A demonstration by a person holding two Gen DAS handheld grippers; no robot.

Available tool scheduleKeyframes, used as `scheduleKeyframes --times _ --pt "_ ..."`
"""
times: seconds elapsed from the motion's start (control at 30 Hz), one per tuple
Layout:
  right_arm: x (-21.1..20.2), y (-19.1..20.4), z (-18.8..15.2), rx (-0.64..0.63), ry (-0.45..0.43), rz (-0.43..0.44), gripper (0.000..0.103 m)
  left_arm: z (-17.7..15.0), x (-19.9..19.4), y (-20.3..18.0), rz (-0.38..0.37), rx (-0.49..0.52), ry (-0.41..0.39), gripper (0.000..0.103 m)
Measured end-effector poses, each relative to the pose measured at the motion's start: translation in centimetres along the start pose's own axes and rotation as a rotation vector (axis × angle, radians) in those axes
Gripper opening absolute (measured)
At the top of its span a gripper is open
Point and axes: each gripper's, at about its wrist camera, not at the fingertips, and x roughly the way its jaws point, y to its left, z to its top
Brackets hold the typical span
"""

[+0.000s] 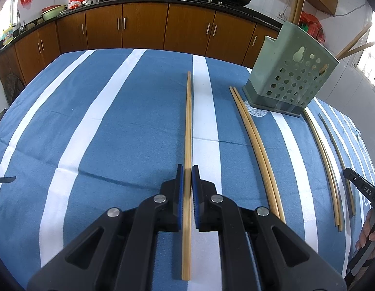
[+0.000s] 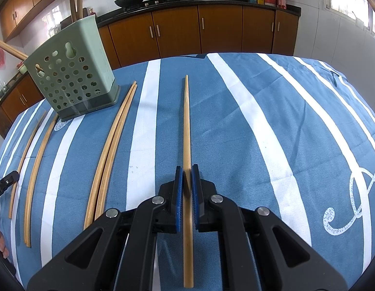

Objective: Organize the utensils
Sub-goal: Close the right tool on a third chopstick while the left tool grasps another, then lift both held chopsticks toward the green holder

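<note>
Both claws are at the pick-up step. The left claw (image 1: 187, 181) is narrowed around a bamboo chopstick (image 1: 188, 121) on the striped surface (image 1: 114, 133); whether it already pinches I cannot tell. The right claw (image 2: 187, 181) likewise brackets its chopstick (image 2: 186, 126). Next, each likely needs a firm squeeze, lift and tip-down turn. Farther off, the green perforated holder (image 1: 289, 77) already holds a few upright chopsticks (image 1: 299, 0).

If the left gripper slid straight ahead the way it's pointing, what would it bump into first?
Probably nothing on the table. The left gripper, shut on a long bamboo chopstick, points along bare blue-and-white striped tablecloth. The perforated green plastic utensil holder stands off to the right.
</note>
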Motion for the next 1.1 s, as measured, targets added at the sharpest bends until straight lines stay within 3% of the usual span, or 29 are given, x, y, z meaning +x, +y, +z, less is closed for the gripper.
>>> scheduleKeyframes --times 0.37,0.87,0.93,1.1 --pt "0.0 -0.1 0.0 0.003 0.000 0.003 0.009 0.0 0.0 -0.1 0.001 0.002 -0.001 0.009" --pt "-0.6 -0.6 -0.6 0.008 -0.007 0.029 0.008 -1.0 -0.9 -0.6 0.029 0.077 0.010 0.008" --pt "-1.6 -0.6 -0.5 0.010 -0.044 0.032 0.008 -0.7 -1.3 -0.5 0.017 0.069 0.010 0.008" --pt "-5.4 -1.0 1.1 0.028 -0.191 0.057 0.007 1.4 -5.0 -0.2 -0.005 0.061 -0.108 0.008"
